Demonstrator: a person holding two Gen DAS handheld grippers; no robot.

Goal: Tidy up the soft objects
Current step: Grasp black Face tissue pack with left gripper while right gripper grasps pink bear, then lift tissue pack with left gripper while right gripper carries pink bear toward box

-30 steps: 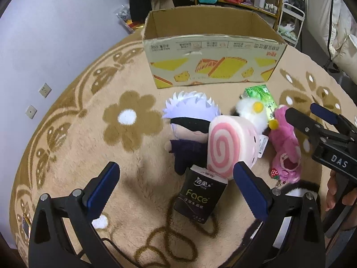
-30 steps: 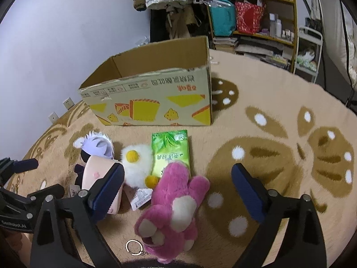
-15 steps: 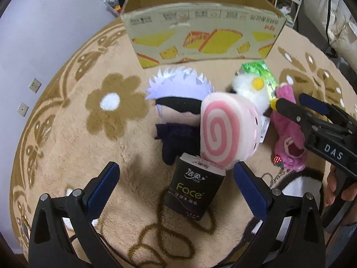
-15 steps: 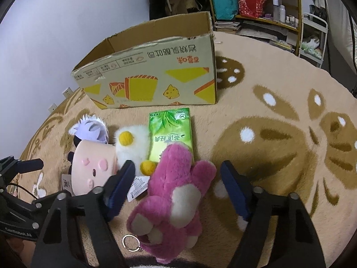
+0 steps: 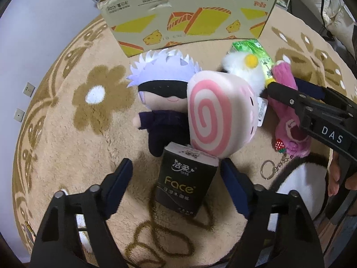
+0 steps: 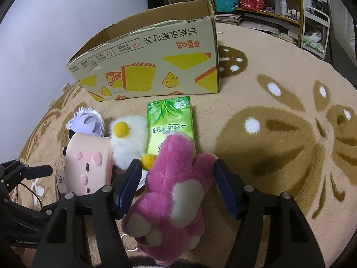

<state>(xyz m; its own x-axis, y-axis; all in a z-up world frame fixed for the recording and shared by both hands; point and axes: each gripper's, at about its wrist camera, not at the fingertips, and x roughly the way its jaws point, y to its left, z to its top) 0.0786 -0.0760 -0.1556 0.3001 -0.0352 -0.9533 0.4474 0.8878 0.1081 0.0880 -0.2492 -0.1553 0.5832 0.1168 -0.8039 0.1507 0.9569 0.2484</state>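
Left wrist view: left gripper points down at the rug, jaws closing, black tissue pack between them, pads not pressing it.
Right wrist view: right gripper closing around the pink plush bear; pads just beside its body, not squeezing.
Neighbours: swirl-roll plush, white-haired doll, egg plush, green tissue pack.
Background: cardboard box, open, behind the toys.

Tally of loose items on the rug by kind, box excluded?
Plush toys: 4 (white-haired doll, pink swirl roll, fried-egg plush, pink bear)
Tissue packs: 2 (black pack, green pack)
Total: 6
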